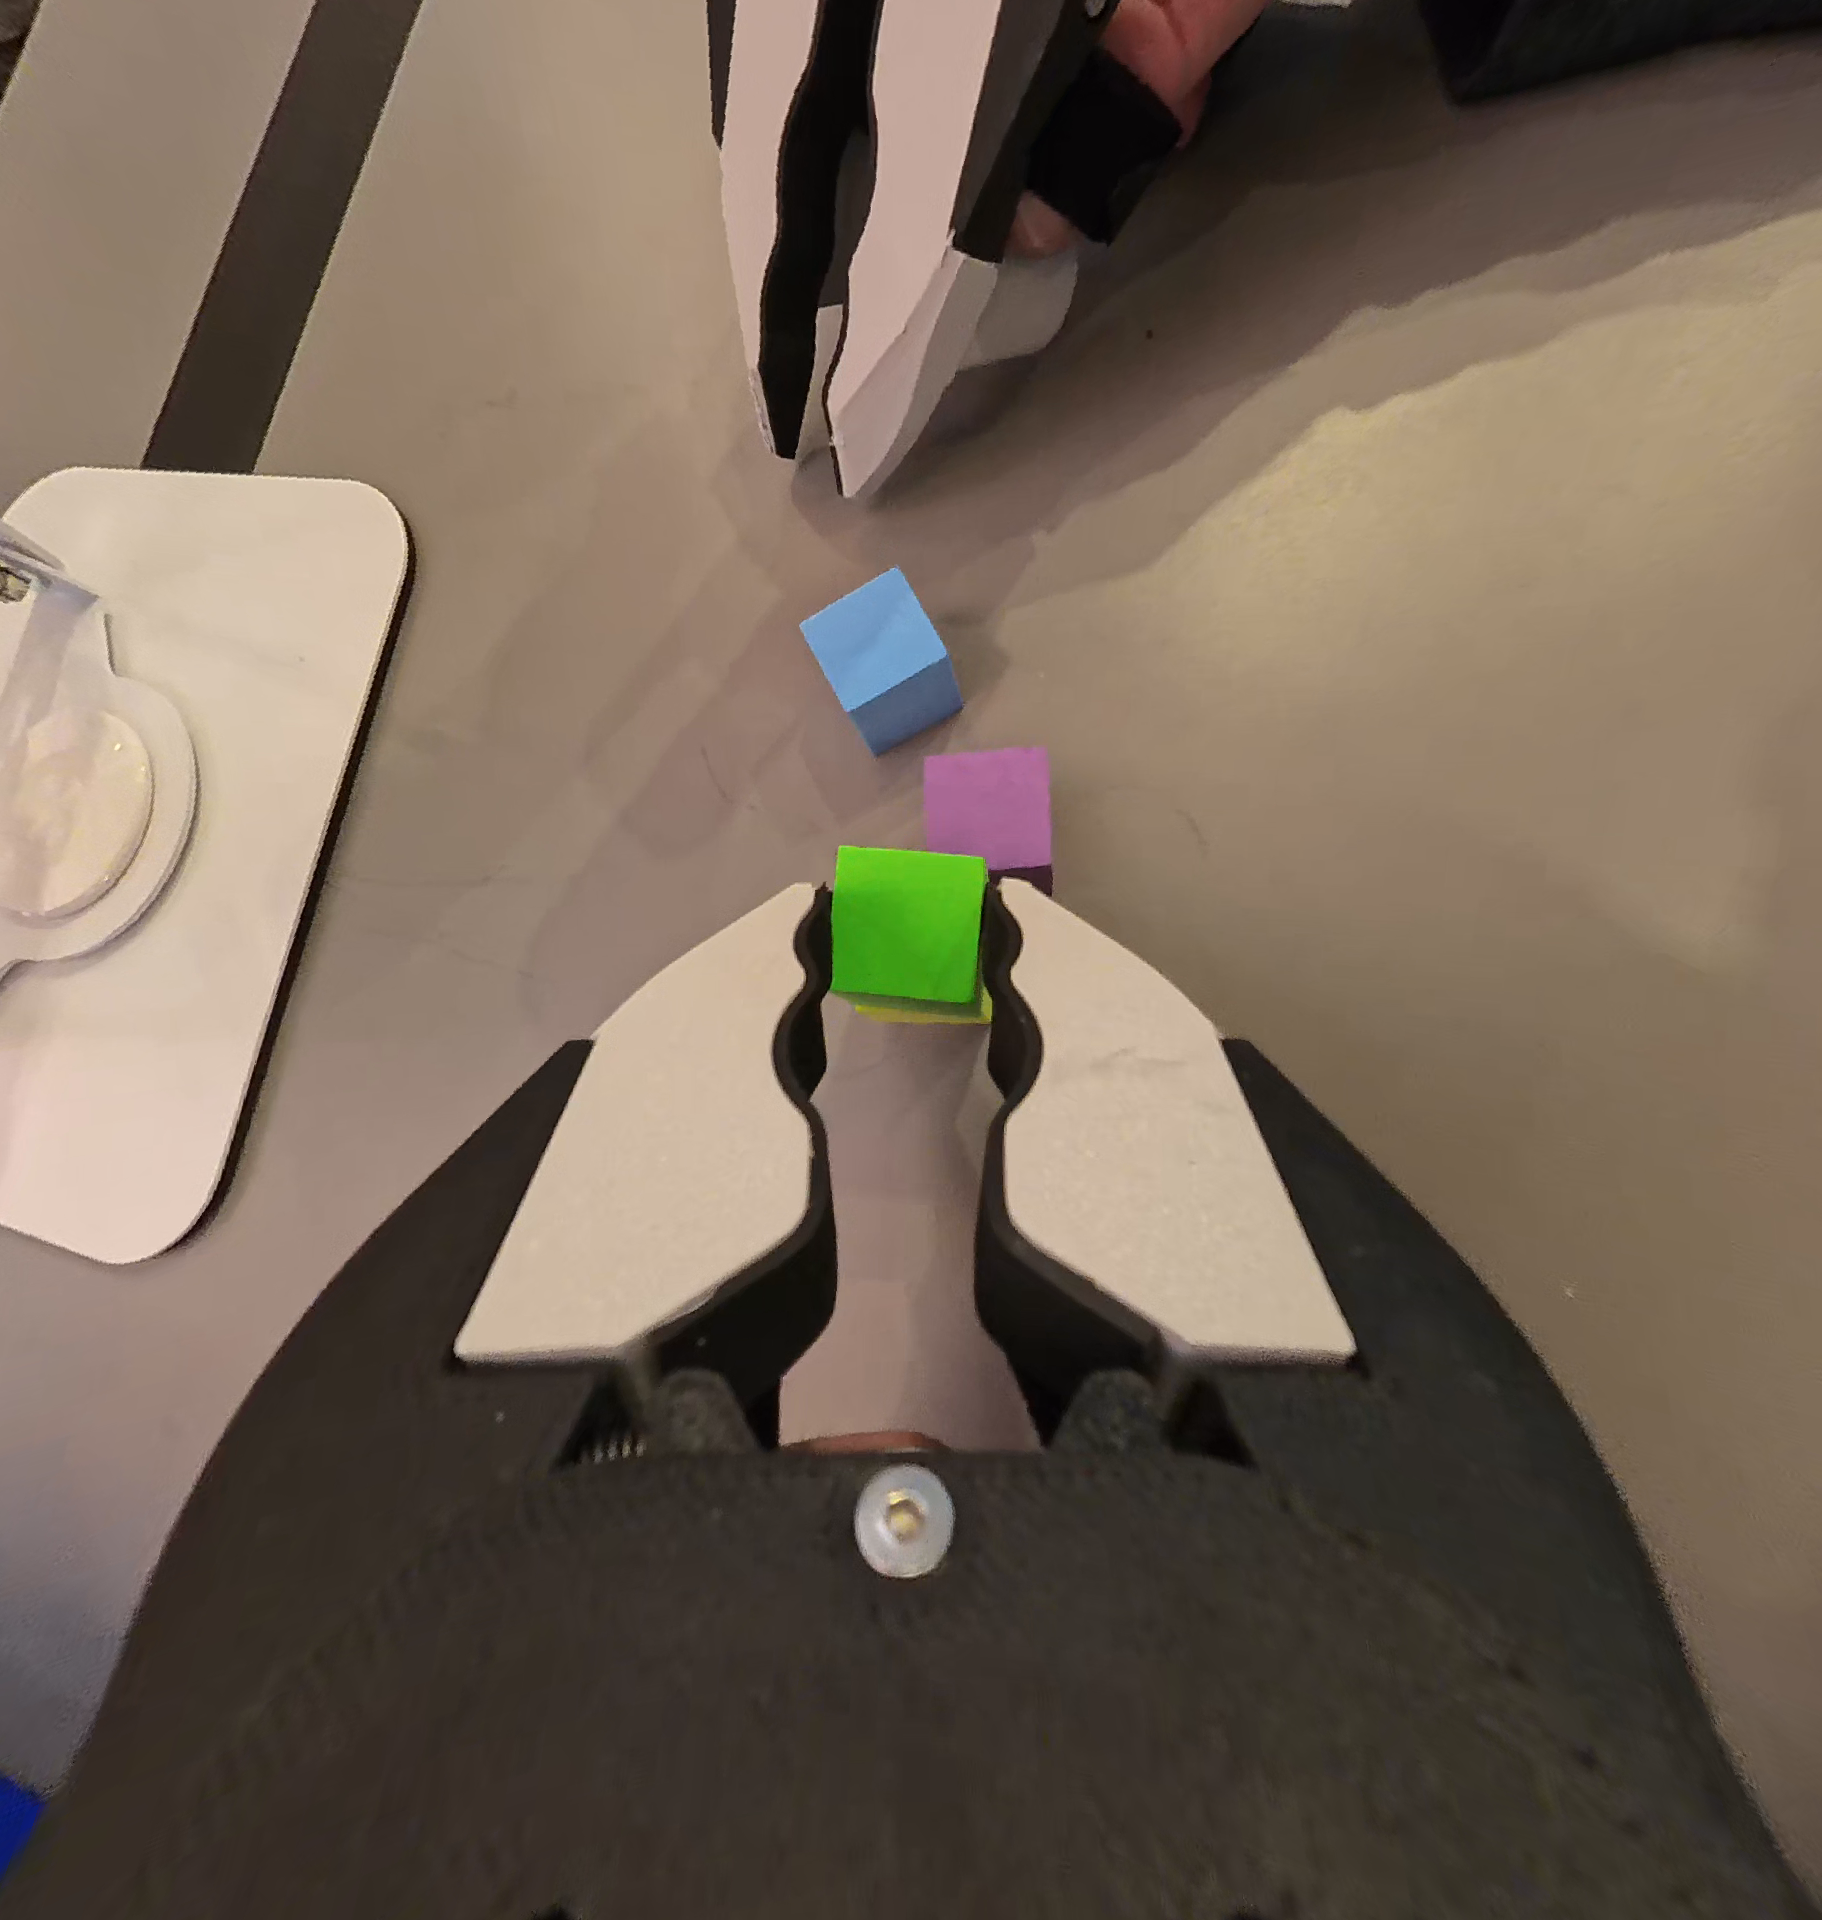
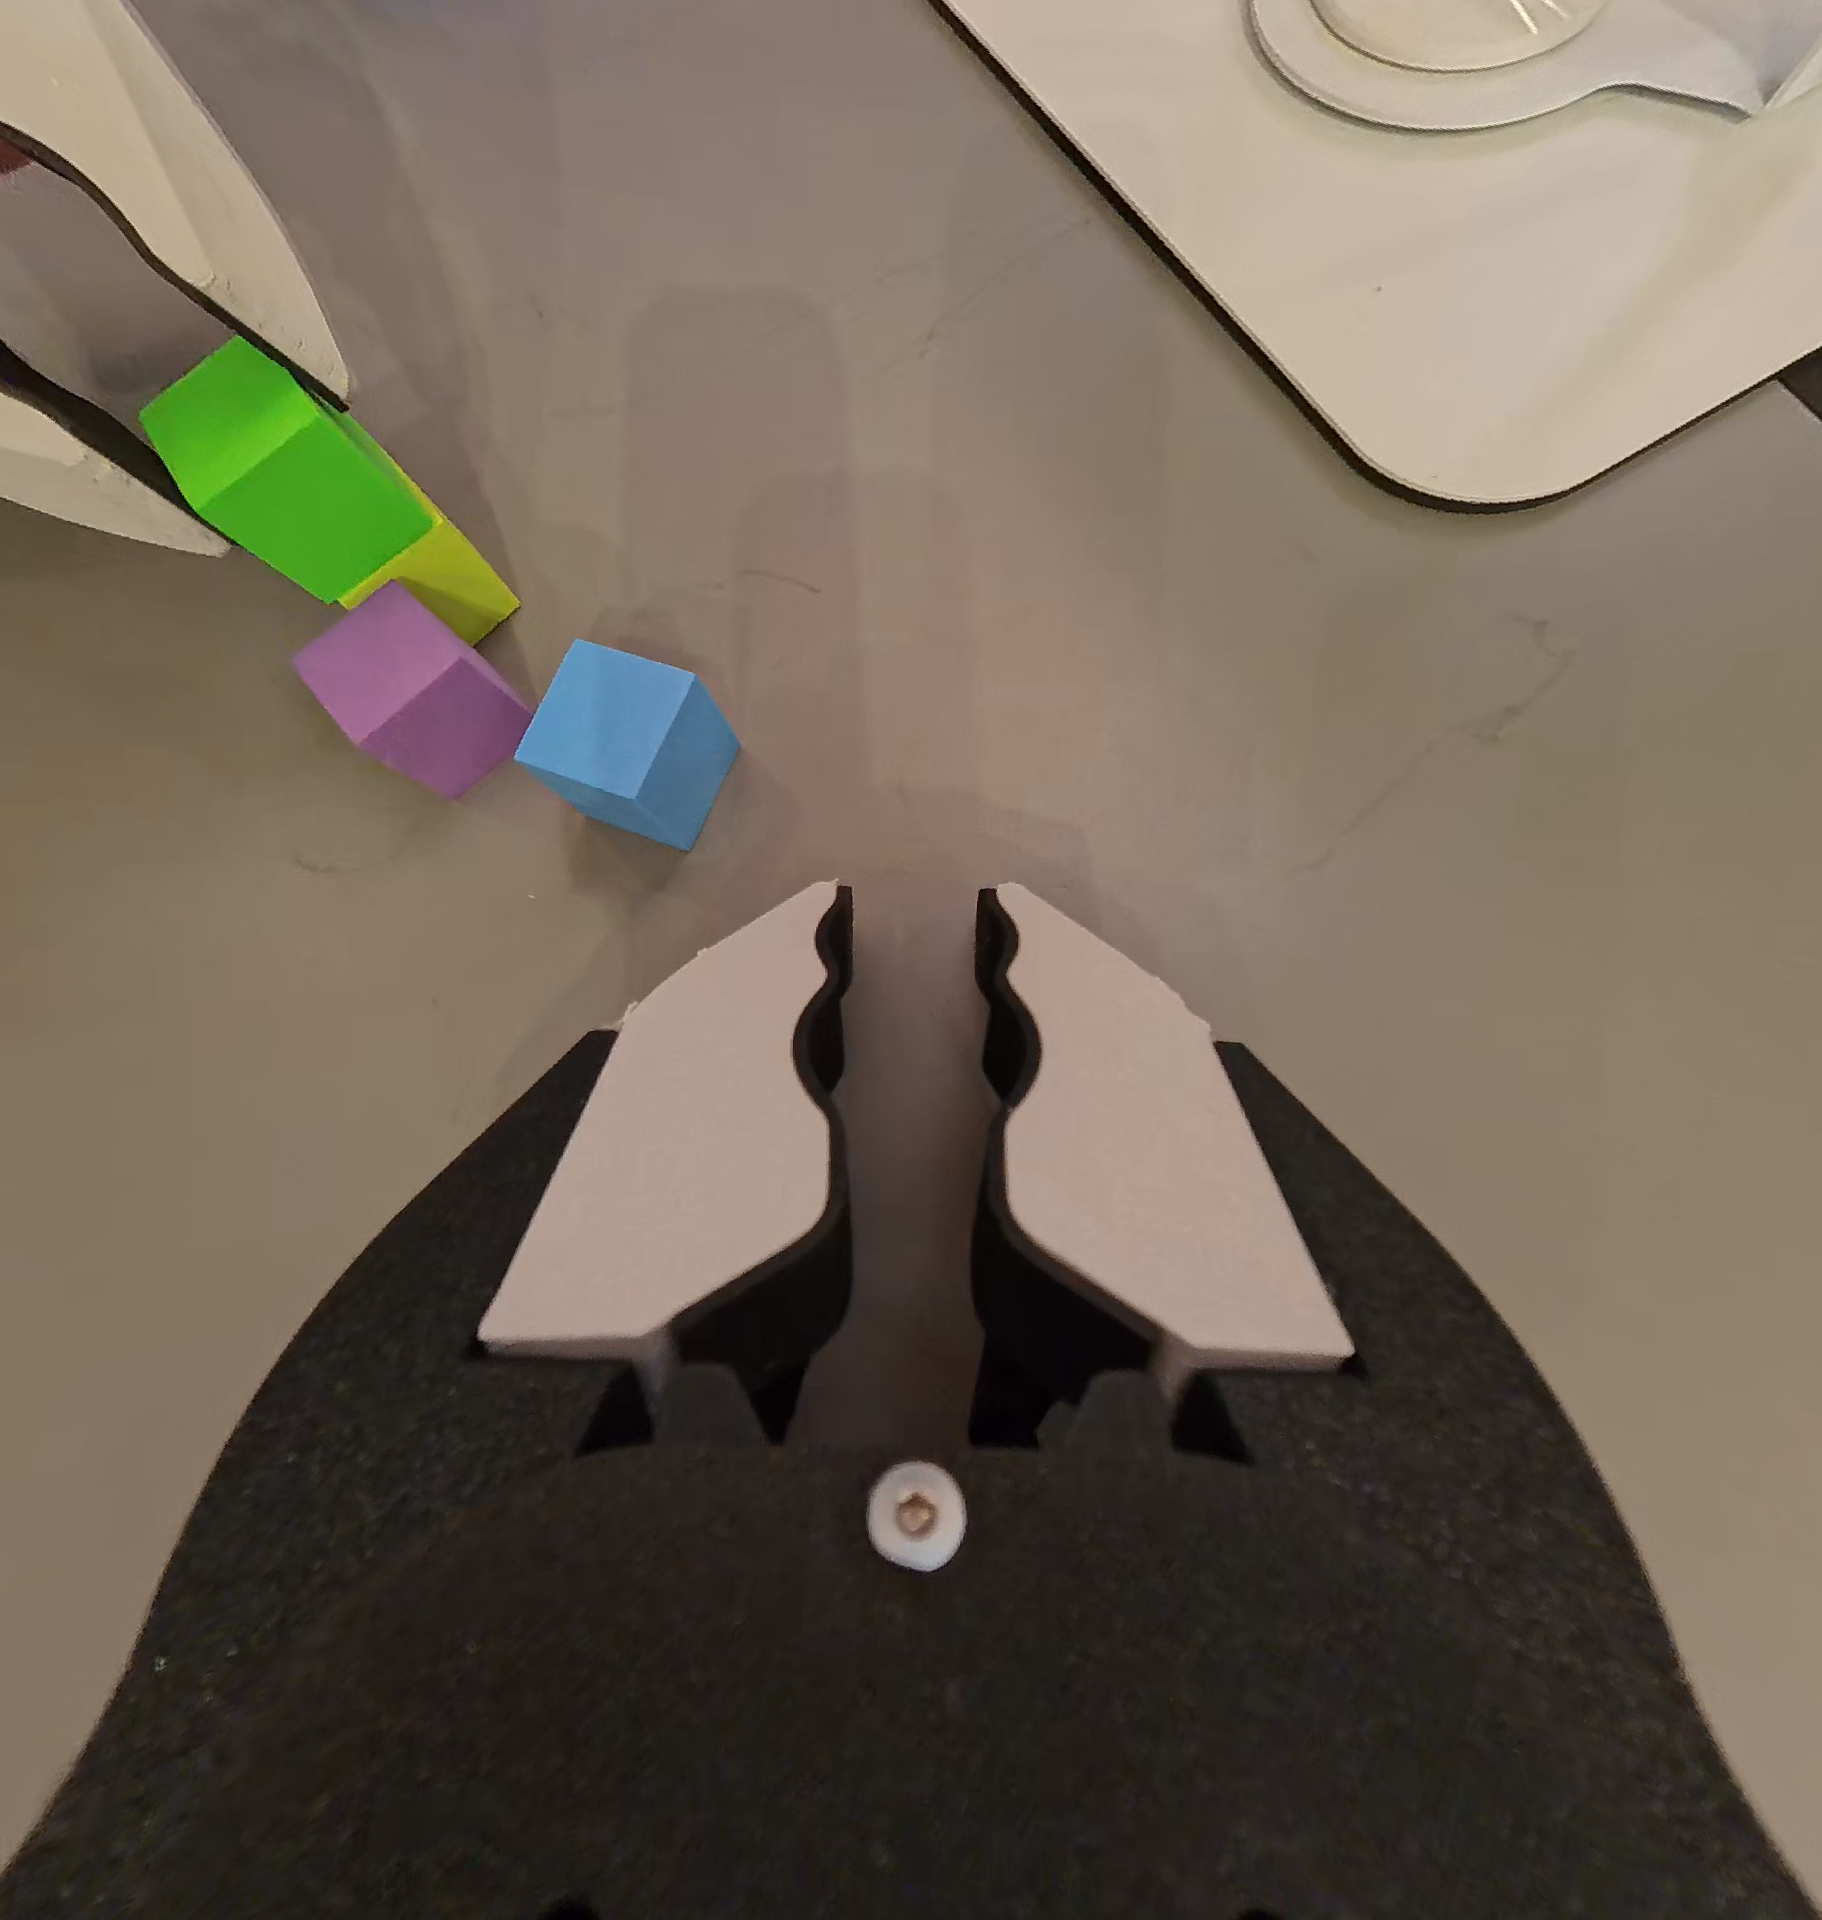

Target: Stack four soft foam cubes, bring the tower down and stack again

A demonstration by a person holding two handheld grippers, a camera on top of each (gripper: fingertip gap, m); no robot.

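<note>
While left tool (image 1: 907, 914) grips green cube (image 1: 905, 923), right tool (image 2: 913, 914) gapes empty beside blue cube (image 2: 616, 727).

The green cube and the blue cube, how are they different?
The green cube is squeezed between the left gripper's fingers; the blue cube lies free. The green cube sits over a yellow cube; the blue cube rests on the table. Both look the same size.

Dim, soft shadows — wide-angle edge distortion

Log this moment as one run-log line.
left gripper: grips green cube over yellow cube | right gripper: open, empty | purple cube, blue cube: loose
</note>
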